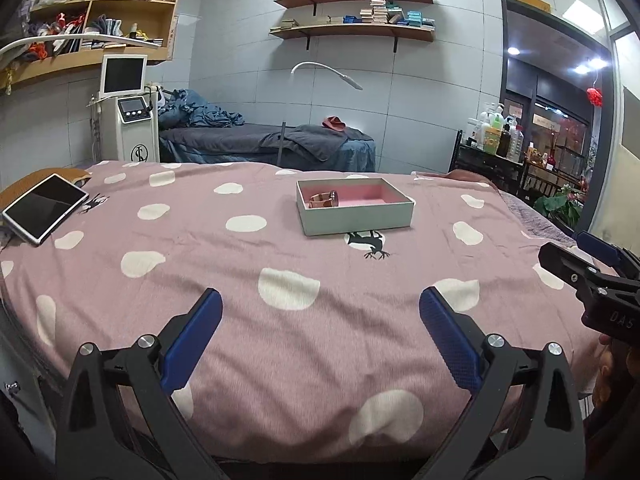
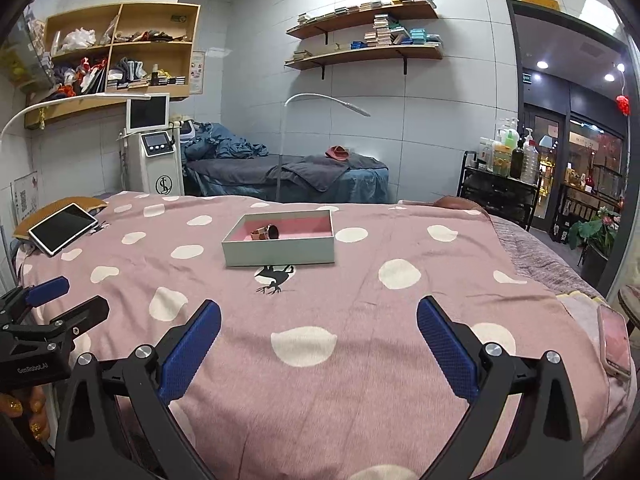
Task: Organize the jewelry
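The left gripper [image 1: 320,320] hovers above the near part of the bed [image 1: 280,360], fingers spread wide, nothing between the blue pads [image 1: 192,340]. The right gripper [image 2: 319,328] hovers beside it in the same condition: fingers wide apart, pads bare. Each gripper appears at the edge of the other's view, well apart from the box.

The bed carries a pink cover with white spots. A shallow grey box [image 2: 280,254] with a pink lining sits near the middle of the cover, lid off. A rose-gold watch [image 2: 266,233] lies inside the box, toward its left end; the rest of the lining shows bare. A black animal print [image 2: 274,276] marks the cover just in front of the box.

A tablet [image 1: 44,208] rests at the far left edge of the bed. A phone in a pink case [image 2: 616,344] lies at the right edge.
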A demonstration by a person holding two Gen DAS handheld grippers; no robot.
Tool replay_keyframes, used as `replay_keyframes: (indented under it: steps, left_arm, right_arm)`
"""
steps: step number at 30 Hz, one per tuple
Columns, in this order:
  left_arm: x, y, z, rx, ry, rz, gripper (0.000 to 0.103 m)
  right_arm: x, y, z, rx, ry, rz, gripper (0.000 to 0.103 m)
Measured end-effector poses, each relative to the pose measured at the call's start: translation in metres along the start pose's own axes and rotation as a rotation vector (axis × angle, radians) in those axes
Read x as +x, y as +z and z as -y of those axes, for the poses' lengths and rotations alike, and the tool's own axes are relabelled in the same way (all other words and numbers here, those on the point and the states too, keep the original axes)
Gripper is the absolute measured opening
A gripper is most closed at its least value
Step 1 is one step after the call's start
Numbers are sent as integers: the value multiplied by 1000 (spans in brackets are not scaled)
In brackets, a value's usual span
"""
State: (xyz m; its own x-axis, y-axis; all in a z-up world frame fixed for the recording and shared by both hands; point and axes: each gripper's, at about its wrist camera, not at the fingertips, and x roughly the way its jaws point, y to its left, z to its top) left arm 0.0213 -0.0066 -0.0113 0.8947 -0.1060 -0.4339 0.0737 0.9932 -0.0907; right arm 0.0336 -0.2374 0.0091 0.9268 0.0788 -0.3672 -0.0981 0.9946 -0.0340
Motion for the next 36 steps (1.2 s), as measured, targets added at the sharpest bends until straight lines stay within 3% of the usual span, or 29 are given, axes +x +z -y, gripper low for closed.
replay_keyframes:
  steps: [8,36]
  left_arm:
    - [-17,-16,-4,-8,-2,-27,97]
    - [-12,-13,-1,9,-6,-33,97]
  right_arm:
    - [-26,-21,-18,-31,-22,-25,97]
    - [-34,-17,-21,-41,-39,-1,97]
